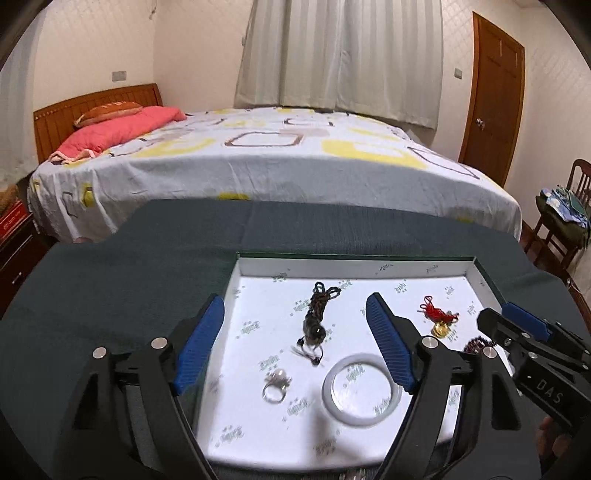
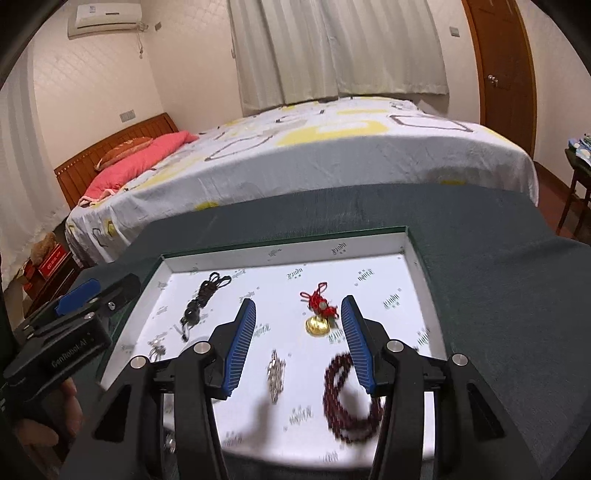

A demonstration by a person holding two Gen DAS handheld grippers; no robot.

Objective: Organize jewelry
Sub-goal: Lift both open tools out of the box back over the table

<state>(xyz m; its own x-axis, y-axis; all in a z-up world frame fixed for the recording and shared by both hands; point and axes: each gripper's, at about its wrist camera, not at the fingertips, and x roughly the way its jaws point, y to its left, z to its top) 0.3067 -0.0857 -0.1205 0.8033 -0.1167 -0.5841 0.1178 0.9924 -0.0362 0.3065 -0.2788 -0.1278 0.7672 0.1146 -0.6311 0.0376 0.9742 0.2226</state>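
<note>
Only the left gripper (image 1: 295, 345), gaping empty, is showing the bangle (image 1: 361, 390); the right gripper (image 2: 298, 341), likewise wide and empty, is showing the red beads (image 2: 351, 400).

you were in a bedroom w/ cream walls (image 1: 192, 48). pale curtains (image 1: 343, 55) hung closed across the far wall. a big bed (image 1: 280, 162) filled the middle, white sheet w/ yellow & grey squares, wooden headboard (image 1: 92, 107) at its left end, pink blanket (image 1: 122, 129) & an orange pillow (image 1: 110, 110) beside it. brown wooden door (image 1: 495, 85) stood shut on the right. wooden chair (image 1: 569, 218) w/ cloth piled on it was near the door. an ac unit (image 2: 107, 16) sat high on the left wall. dark green cloth (image 1: 122, 273) covered the near table.
</note>
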